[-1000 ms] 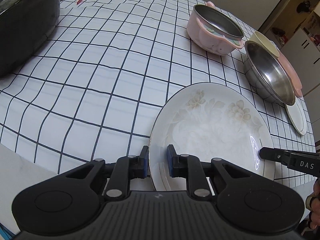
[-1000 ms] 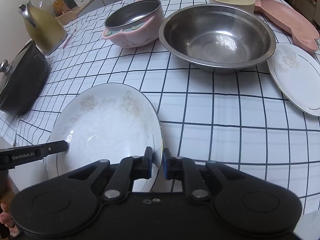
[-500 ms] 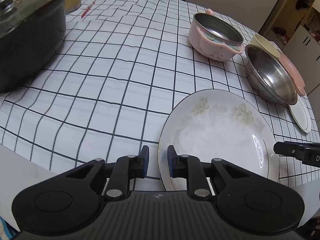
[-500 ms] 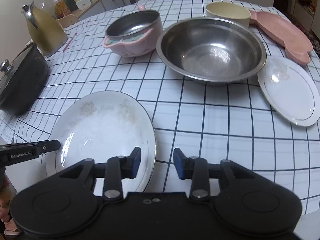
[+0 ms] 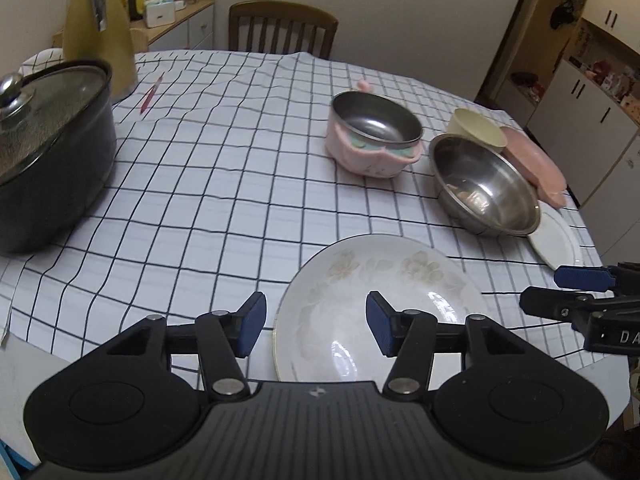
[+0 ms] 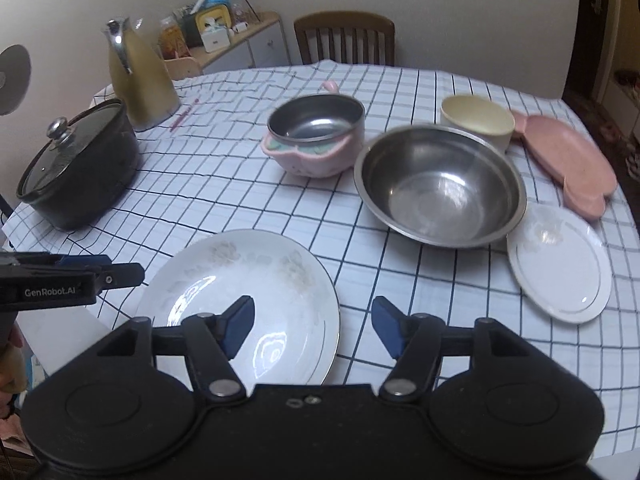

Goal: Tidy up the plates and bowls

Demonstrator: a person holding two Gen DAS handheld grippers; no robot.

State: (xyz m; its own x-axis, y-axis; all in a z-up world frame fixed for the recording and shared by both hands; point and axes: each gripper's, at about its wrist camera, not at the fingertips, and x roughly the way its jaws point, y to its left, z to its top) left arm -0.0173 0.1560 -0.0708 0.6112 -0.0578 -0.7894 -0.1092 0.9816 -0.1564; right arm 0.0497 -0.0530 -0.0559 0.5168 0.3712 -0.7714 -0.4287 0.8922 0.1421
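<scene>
At lower centre, both the left gripper and right gripper, jaws just opened and empty, should lift clear of the floral plate without nudging its rim.

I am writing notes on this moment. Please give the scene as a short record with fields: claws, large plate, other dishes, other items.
left claw: open, jaws just widened, holds nothing
right claw: open, jaws just widened, holds nothing
floral plate: flat on checked tablecloth, near edge
steel bowl: beside small white plate
pink-cased bowl: behind floral plate
cream cup, pink tray: far right
black lidded pot, kettle: left
</scene>
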